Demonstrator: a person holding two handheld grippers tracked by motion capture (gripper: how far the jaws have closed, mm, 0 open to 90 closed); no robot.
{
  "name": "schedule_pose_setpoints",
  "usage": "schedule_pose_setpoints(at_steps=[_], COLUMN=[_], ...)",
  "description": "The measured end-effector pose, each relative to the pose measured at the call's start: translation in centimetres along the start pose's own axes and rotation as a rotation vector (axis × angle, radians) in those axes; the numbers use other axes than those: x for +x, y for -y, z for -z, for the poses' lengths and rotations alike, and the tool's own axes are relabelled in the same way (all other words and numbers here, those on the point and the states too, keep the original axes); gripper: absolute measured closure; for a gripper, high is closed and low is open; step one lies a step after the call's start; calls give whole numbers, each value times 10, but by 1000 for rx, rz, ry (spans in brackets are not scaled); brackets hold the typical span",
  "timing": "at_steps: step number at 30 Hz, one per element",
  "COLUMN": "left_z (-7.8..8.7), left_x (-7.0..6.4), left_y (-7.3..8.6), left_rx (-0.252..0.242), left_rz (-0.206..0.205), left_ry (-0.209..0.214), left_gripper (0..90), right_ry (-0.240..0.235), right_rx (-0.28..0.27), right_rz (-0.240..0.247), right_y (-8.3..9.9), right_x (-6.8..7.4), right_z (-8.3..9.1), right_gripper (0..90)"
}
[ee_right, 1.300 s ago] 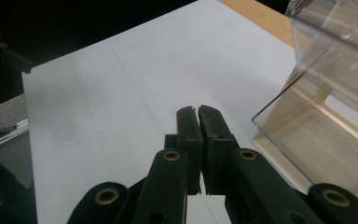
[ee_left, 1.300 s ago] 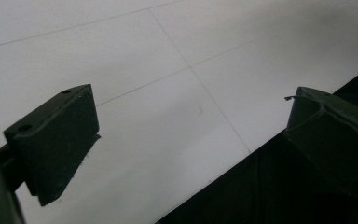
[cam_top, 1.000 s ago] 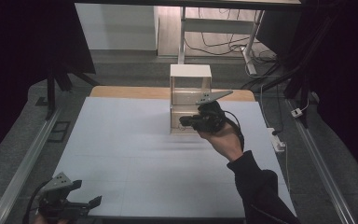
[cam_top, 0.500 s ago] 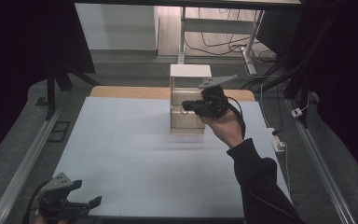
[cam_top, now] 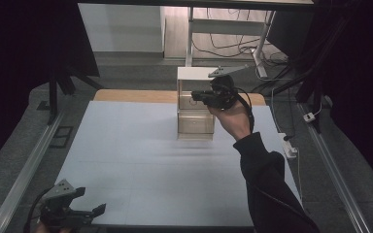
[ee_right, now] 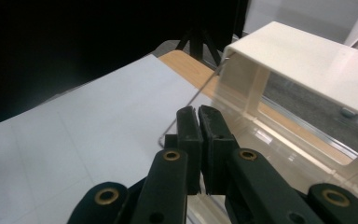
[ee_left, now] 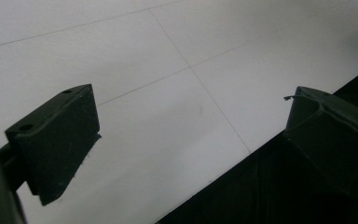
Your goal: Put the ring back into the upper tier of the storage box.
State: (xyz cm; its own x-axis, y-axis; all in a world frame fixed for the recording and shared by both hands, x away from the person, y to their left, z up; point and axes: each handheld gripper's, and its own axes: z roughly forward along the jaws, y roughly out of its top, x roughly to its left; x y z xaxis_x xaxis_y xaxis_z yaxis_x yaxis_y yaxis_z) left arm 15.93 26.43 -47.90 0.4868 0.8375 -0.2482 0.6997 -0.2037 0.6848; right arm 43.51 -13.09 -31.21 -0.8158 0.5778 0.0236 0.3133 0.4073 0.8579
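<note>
Cream plastic frames the small cabinet (cam_top: pixel 194 104) at the far middle of my worktop (cam_top: pixel 141 165). My right hand-held gripper (ee_right: pixel 198 122) has its jaws pressed together, seemingly on the clear door's (ee_right: pixel 193 100) thin edge, probably to swing it. My left hand-held gripper (cam_top: pixel 73 208) waits wide open and empty at the near-left edge.

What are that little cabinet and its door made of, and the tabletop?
The cabinet looks like cream plastic, smooth and matte. Its door seems to be clear plastic: the tabletop shows through it. The tabletop looks like matte white laminate, with a wood-coloured strip along its far edge.
</note>
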Motion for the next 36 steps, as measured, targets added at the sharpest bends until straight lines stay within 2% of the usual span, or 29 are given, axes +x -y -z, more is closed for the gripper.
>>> schedule_pose_setpoints(at_steps=[11, 25, 33, 36], left_z=[0, -1, -1, -1], left_x=[0, 0, 0, 0], left_y=[0, 0, 0, 0], left_rx=[0, 5, 6, 7], left_rz=[1, -4, -3, -1], left_ry=[-1, -4, -5, -4], left_gripper=[30, 30, 30, 30], right_ry=[51, 82, 115, 133], right_rx=[2, 1, 34, 64], right_rz=[-25, -46, -52, -54], right_y=[-1, -2, -3, -1], right_x=[-19, -27, -30, -31], right_z=[-20, -42, -56, -64], right_gripper=[873, 872, 872, 872])
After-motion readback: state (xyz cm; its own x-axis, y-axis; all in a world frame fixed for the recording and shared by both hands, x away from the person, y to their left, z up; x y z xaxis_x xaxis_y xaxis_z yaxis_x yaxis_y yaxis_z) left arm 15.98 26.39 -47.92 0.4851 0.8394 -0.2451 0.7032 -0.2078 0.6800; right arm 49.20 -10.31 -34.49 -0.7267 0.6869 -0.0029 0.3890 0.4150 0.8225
